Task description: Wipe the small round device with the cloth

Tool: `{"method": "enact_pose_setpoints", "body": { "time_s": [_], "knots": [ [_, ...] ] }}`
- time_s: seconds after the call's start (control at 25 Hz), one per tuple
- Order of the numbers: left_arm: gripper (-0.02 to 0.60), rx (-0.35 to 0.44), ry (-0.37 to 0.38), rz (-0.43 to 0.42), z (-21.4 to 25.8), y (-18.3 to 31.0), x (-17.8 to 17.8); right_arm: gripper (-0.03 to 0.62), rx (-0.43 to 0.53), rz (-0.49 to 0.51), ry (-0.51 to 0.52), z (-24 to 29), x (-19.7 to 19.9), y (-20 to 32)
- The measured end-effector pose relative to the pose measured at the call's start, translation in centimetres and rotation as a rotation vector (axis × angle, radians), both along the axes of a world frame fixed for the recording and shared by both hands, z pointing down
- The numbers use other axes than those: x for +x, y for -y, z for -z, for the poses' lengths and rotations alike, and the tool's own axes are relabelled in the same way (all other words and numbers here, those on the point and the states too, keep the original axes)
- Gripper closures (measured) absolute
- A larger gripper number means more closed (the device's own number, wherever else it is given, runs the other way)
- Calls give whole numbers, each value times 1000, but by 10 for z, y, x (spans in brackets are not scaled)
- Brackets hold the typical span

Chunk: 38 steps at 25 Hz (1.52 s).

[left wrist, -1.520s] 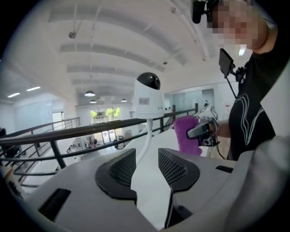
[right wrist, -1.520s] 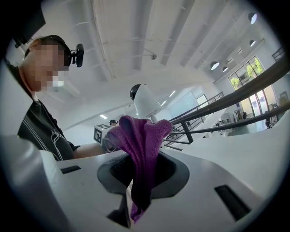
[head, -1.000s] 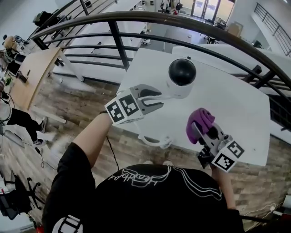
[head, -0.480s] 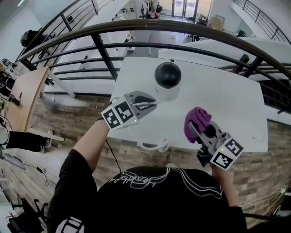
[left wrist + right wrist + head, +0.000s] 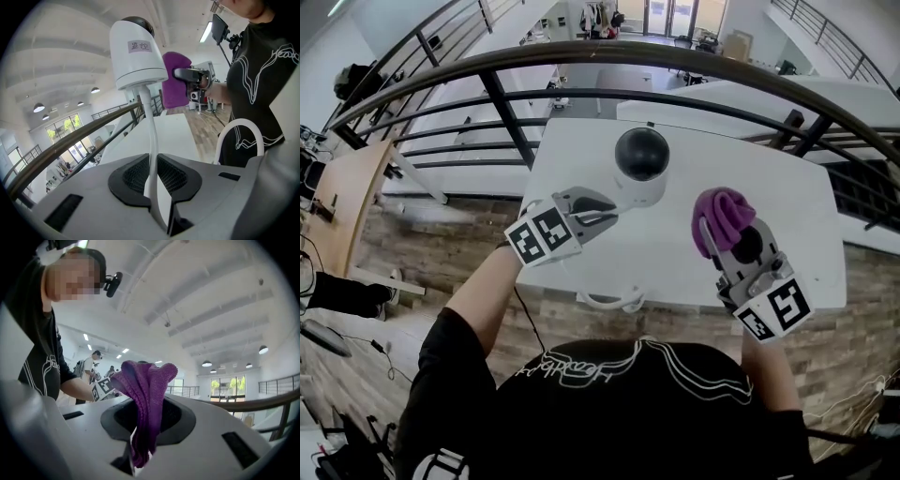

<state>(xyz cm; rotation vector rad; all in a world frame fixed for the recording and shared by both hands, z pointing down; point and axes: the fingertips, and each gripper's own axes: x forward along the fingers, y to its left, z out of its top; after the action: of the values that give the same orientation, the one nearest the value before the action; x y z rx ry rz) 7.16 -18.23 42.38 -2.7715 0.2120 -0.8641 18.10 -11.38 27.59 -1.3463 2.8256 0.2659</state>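
Closing on the white cable (image 5: 150, 136) is the left gripper (image 5: 153, 164), whose jaws stood wide apart 1 second ago beside the small round device (image 5: 640, 167); now the 2 meshed pads (image 5: 172, 176) have narrowed to a slim gap with only the cable between them, and they appear to press it from both sides; the cable runs from that pinch to the device's underside, and a loop of it hangs off the near edge of the white table (image 5: 778, 202). The device seems to stand on the far-left part of that table, dark dome upward, just beyond the left gripper; held by its lead, it is, I judge, steadied for wiping. The right gripper (image 5: 733, 246) has meanwhile moved up and forward over the table with the purple cloth (image 5: 720, 214); its jaws are clamped on the cloth's lower folds, the bunched top sticking out past the fingertips; cloth and device are near but apart. Wiping has not begun; the next move likely brings the bunched end onto the dome or the white body.
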Motion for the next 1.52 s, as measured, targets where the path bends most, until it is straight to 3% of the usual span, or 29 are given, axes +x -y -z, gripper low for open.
{"method": "enact_pose_setpoints", "body": {
  "time_s": [0.36,0.64,0.88,1.52],
  "knots": [
    [523,-17,-5,-7,-2,2,2,536,356,-24,-249,52,-27,2],
    [523,-36,-18,-7,-6,3,3,536,547,-65,-435,43,-52,4],
    [523,-41,-24,-13,-5,2,3,536,601,-48,-549,29,-69,4],
    [523,-38,-25,-14,-4,2,1,536,511,13,-573,-11,-80,6]
  ]
}}
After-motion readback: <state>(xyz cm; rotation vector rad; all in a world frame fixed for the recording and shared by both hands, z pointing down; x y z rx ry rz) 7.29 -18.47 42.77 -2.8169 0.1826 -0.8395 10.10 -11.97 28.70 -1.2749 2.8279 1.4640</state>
